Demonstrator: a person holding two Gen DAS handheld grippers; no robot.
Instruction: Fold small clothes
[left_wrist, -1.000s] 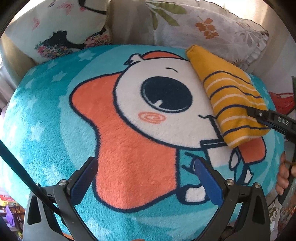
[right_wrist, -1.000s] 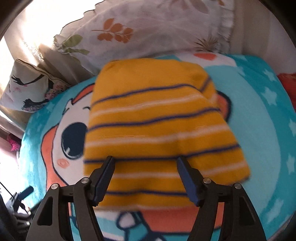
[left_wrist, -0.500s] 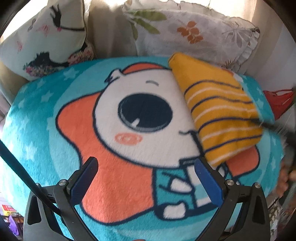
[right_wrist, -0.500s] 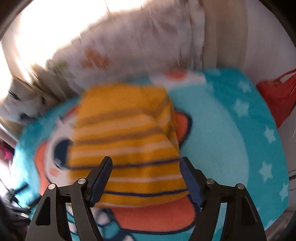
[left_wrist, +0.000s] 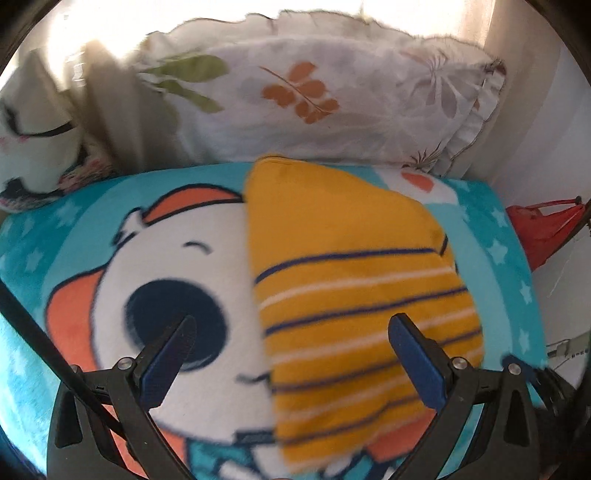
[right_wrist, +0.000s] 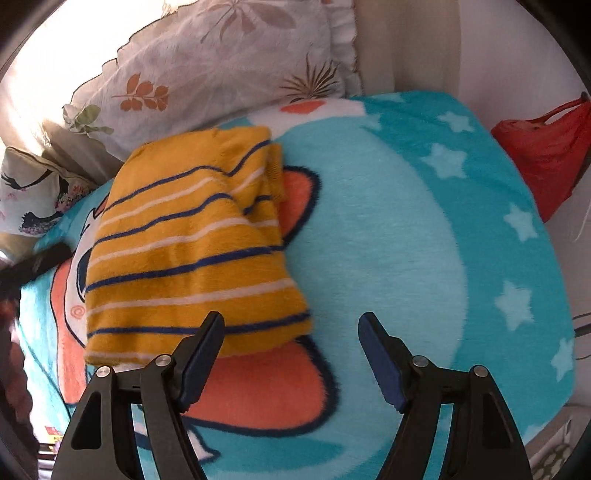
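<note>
The folded garment is a mustard-yellow knit with thin navy and white stripes across its lower part and a plain yellow band at its far end. In the right wrist view the garment shows as a thick, layered bundle, with a second fold edge visible along its right side. It lies flat on a turquoise cartoon blanket printed with stars and a white-and-orange figure with a big dark eye.

In the left wrist view the garment fills the centre and right of the frame, running from the upper middle down to the lower edge. The left hand-held gripper has its jaws spread wide apart and holds nothing; its right finger overlaps the garment's right part, while its left finger sits over the printed eye.

In the right wrist view the garment sits in the left half of the frame. The right hand-held gripper is also spread apart and empty; its left finger lies at the garment's near edge, its right finger over bare blanket.

A floral pillow lies beyond the garment, and a red bag at the right edge.
</note>
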